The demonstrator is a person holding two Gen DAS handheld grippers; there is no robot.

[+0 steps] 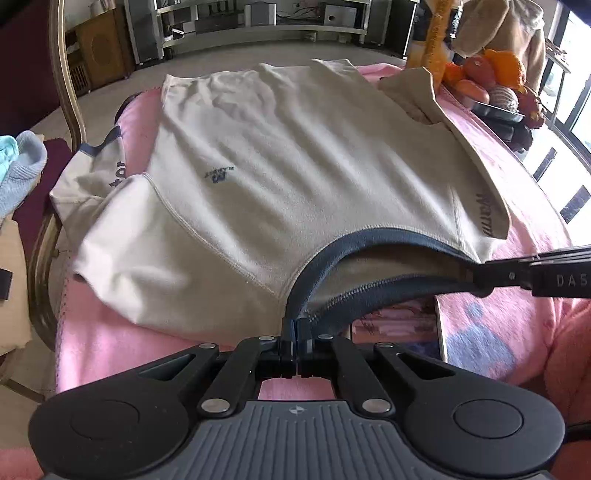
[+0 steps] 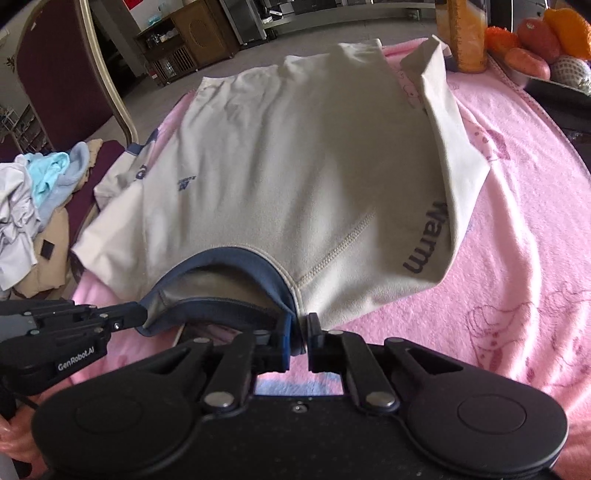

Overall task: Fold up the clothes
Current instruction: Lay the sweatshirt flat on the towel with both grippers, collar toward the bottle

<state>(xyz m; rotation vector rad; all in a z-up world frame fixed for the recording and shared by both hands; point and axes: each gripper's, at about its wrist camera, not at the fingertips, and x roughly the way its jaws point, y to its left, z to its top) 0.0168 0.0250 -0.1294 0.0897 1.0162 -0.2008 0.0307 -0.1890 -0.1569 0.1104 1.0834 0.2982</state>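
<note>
Left wrist view: top (image 1: 280,155) flat on blanket (image 1: 517,332), right sleeve (image 1: 476,147) folded in, left out, both grippers (image 1: 296,325) (image 2: 300,328) pinching near collar (image 1: 369,240); body folds left.

Ahead of both jaws the cream sweatshirt (image 1: 280,158) covers most of the pink blanket (image 2: 517,258). To the right of the right jaws the blanket lies bare, so there is room to pass. Farther ahead on that side, a fruit tray (image 1: 498,110) and an orange bottle (image 2: 465,33) stand in the way. Left of the left jaws, a chair (image 1: 70,92) with a clothes pile (image 2: 40,184) closes the table edge.
</note>
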